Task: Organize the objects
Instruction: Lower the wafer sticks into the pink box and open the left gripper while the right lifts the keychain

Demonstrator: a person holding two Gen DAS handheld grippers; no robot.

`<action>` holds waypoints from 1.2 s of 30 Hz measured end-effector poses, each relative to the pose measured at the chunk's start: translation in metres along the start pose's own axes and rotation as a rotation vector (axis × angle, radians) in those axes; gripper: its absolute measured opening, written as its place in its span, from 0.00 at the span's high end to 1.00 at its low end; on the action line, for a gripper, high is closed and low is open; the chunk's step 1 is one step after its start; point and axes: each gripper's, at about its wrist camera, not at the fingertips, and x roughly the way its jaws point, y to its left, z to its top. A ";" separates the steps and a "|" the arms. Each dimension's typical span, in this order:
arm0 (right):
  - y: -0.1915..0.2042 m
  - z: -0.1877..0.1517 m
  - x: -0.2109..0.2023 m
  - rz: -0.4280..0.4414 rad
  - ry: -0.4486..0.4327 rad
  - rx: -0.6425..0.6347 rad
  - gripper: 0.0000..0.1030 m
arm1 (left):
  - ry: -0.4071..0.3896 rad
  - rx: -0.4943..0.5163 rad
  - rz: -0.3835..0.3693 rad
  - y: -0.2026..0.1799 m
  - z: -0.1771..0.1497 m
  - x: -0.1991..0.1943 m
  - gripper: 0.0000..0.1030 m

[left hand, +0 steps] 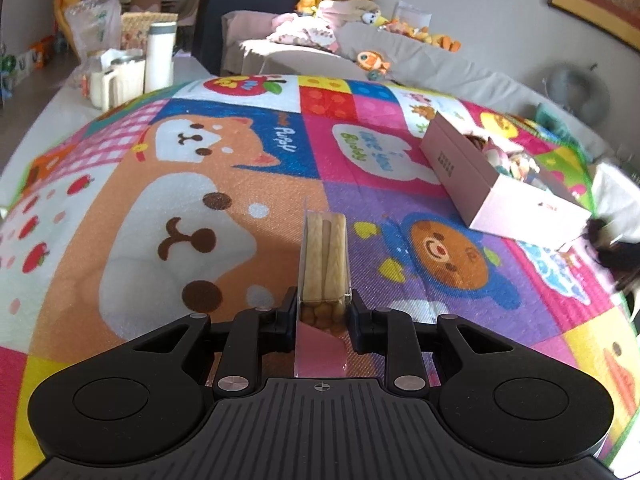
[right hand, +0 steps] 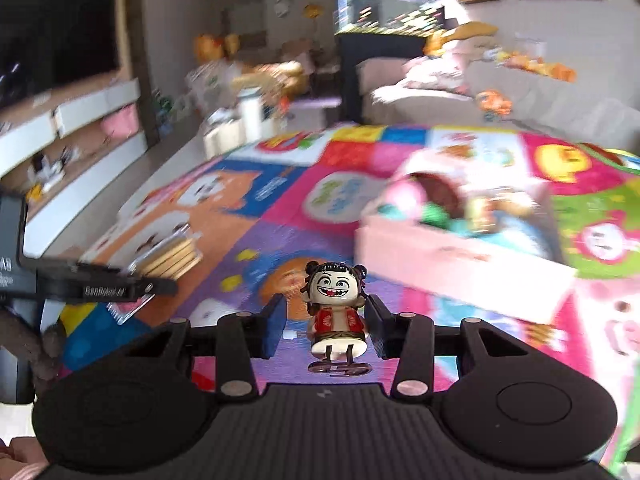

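Note:
My left gripper (left hand: pixel 320 312) is shut on a clear snack pack (left hand: pixel 324 264) of biscuit sticks with a pink card base, held above the colourful play mat (left hand: pixel 192 208). The pack also shows in the right wrist view (right hand: pixel 168 258), with the left gripper (right hand: pixel 120 286) at the left. My right gripper (right hand: pixel 326 320) holds a small cartoon figurine (right hand: pixel 338 308) with black hair buns and a red vest between its fingers; the left pad stands slightly off it. A pink box (left hand: pixel 476 184) with several toys sits on the mat to the right, blurred in the right wrist view (right hand: pixel 460 256).
A white bottle (left hand: pixel 160 56) and jug (left hand: pixel 116 80) stand beyond the mat's far left edge. A sofa (left hand: pixel 360 60) with plush toys lies behind. A TV shelf unit (right hand: pixel 72 128) runs along the left wall.

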 end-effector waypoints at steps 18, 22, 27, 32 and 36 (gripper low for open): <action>-0.094 -0.037 -0.052 -0.138 -0.188 0.215 0.59 | -0.085 0.090 -0.300 -0.191 0.129 0.085 0.74; -0.101 -0.045 -0.049 -0.144 -0.171 0.219 0.59 | -0.084 0.143 -0.238 -0.218 0.120 0.128 0.69; -0.111 -0.055 -0.040 -0.153 -0.131 0.232 0.59 | -0.101 0.146 -0.177 -0.207 0.113 0.125 0.71; -0.114 -0.057 -0.022 -0.139 -0.091 0.256 0.59 | -0.247 0.107 -0.201 -0.184 0.116 0.080 0.71; -0.109 -0.054 -0.007 -0.125 -0.043 0.258 0.59 | -0.199 0.110 -0.332 -0.181 0.119 0.076 0.71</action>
